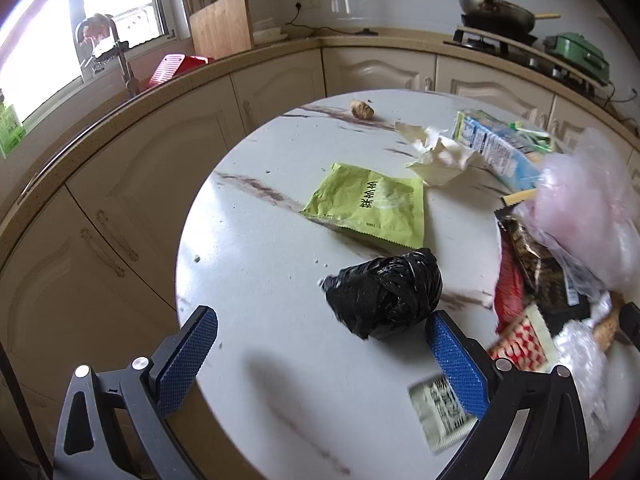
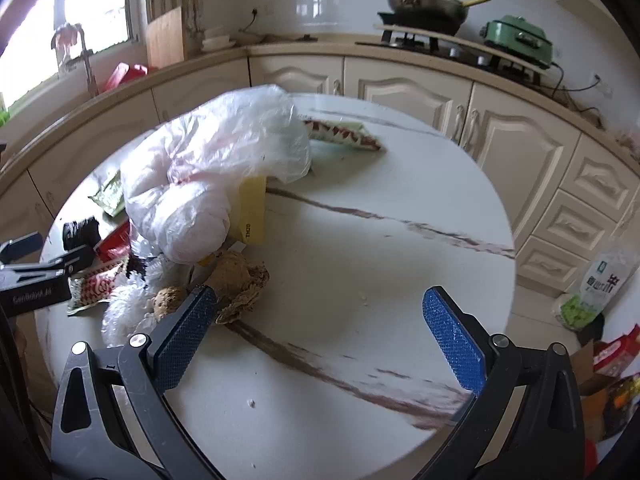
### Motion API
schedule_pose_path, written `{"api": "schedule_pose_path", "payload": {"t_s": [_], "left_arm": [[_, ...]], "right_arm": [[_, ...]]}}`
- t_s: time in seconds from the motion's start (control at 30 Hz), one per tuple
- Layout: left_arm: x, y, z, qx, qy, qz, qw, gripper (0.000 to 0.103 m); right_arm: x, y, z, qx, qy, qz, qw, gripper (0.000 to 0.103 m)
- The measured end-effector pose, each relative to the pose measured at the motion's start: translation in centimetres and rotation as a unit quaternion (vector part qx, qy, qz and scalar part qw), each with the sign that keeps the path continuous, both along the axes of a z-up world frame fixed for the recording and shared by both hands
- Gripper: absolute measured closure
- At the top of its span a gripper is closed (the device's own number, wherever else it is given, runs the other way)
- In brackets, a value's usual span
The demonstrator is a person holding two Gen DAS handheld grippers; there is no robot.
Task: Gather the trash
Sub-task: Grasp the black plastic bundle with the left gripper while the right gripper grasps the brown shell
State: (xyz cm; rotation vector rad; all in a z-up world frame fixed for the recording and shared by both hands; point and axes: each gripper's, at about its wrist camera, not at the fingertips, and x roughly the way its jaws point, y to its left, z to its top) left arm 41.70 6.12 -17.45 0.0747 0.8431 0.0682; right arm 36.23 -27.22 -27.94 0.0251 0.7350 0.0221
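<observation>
Both the left gripper (image 1: 320,332) and right gripper (image 2: 320,312) gape empty, and trash lies mostly heaped around the plastic bag (image 2: 216,168), while the black wad (image 1: 384,292) and green packet (image 1: 368,204) beside it remain uncollected.

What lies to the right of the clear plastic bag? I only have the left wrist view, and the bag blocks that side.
Observer: Behind the clear plastic bag lies a red-and-green wrapper on the table.
Operator: Is the right gripper holding anything?
Observer: No. The right gripper is open over bare table.
Operator: Anything near its fingers?
Observer: A dried brown husk lies beside its left finger.
</observation>
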Motion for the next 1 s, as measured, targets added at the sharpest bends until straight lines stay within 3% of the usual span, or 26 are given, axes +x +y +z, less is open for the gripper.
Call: {"api": "schedule_pose_path", "payload": {"t_s": [0.2,0.3,0.33,0.43,0.63,0.8,0.87,0.9,0.93,1.0], "left_arm": [[1.3,0.5,-0.6,-0.029,0.011,-0.016,0.9994,0.004],[0.9,1.2,-0.6,-0.051,0.005,-0.032,0.9982,0.021],[0.4,1.4,-0.4,-0.048,0.001,-0.031,0.9983,0.032],[-0.1,1.4,-0.4,-0.05,-0.01,-0.041,0.9979,0.051],[-1.2,0.9,-0.6,-0.041,-0.019,-0.062,0.9971,0.064],[-1.8,0.6,-0.6,-0.017,-0.028,-0.055,0.9979,0.055],[-1.8,0.3,-0.4,-0.001,-0.025,-0.046,0.9986,0.038],[-1.9,0.2,-0.3,0.01,-0.024,-0.041,0.9988,0.017],[-2.3,0.0,0.0,0.021,-0.036,-0.035,0.9985,0.003],[-3.2,-0.3,0.8,0.035,-0.062,-0.029,0.9971,0.003]], "right_arm": [[0.7,0.5,0.4,-0.014,0.002,0.017,1.0,0.0],[0.6,0.6,0.4,0.006,0.006,0.029,1.0,0.001],[0.6,0.7,0.4,0.016,0.007,0.033,0.999,0.001],[0.7,1.2,0.2,0.014,0.007,0.033,0.999,0.002],[1.1,0.8,0.2,0.03,0.02,0.03,0.999,0.01],[1.0,0.4,-0.3,0.053,0.03,0.031,0.998,0.011],[0.8,0.6,-0.1,0.048,0.023,0.031,0.998,0.011],[0.7,0.7,0.0,0.045,0.02,0.029,0.998,0.011],[0.6,0.8,0.0,0.042,0.018,0.028,0.999,0.011],[0.5,0.9,0.0,0.039,0.021,0.027,0.999,0.011]]}}
